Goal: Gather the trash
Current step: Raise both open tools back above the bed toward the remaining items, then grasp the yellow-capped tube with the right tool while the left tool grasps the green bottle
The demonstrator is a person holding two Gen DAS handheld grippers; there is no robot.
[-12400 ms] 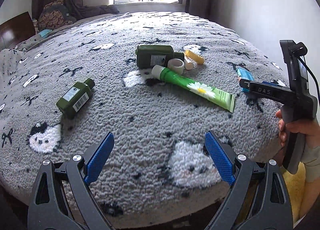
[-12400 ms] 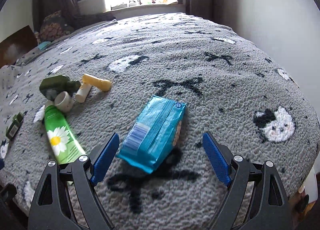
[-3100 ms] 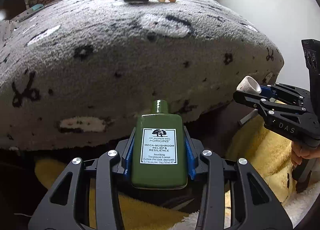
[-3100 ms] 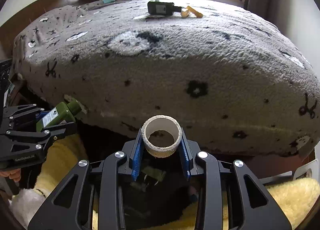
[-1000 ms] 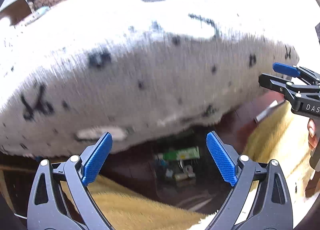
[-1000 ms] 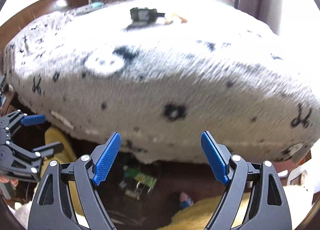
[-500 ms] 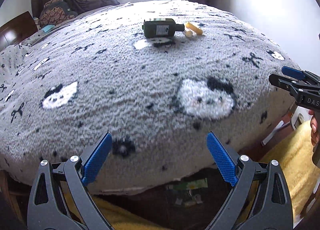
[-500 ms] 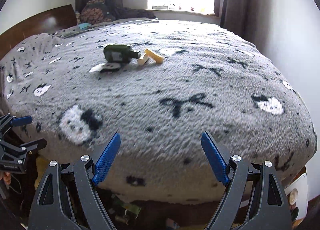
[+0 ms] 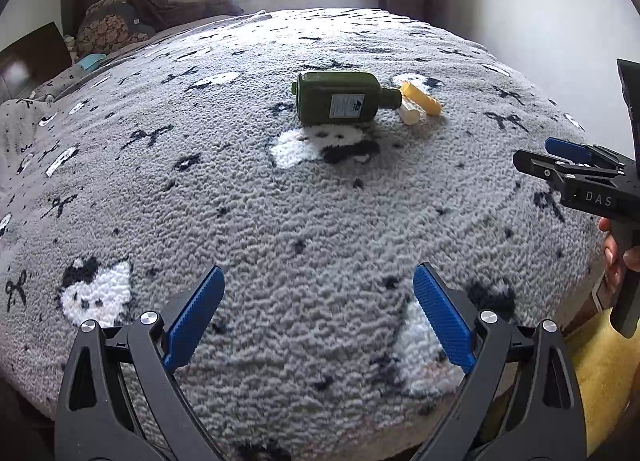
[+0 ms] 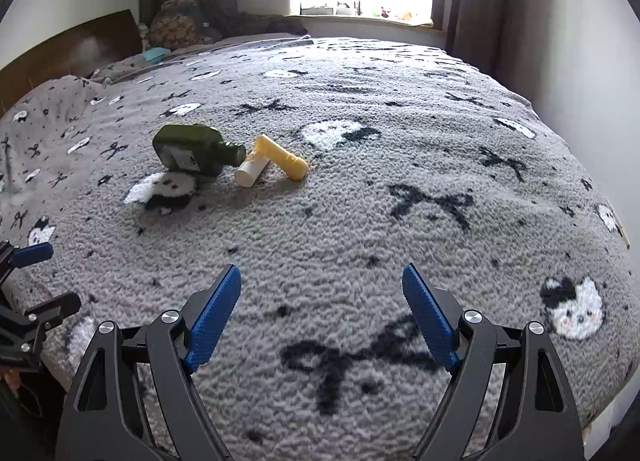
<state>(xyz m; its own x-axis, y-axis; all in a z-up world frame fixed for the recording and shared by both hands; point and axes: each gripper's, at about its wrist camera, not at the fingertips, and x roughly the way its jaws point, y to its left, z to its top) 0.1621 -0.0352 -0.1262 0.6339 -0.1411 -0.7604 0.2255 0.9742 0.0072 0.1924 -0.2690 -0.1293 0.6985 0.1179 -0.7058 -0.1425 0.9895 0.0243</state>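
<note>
Both of your tongs are empty and spread wide: the left gripper [image 9: 318, 311] and the right gripper [image 10: 322, 311] hover over the near edge of the bed [image 9: 280, 221]. The step in hand is probably the reach for the next pickup. The green bottle [image 9: 340, 97], white tube [image 9: 409, 113] and yellow tube [image 9: 420, 98] lie touching, upper centre of the left view. Advance and straddle one item before closing. The bottle's label is too small to read; the right gripper body reads "DAS".

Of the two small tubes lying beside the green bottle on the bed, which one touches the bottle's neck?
The white tube: its far end meets the green bottle's neck. The yellow tube lies beyond it, angled away.
</note>
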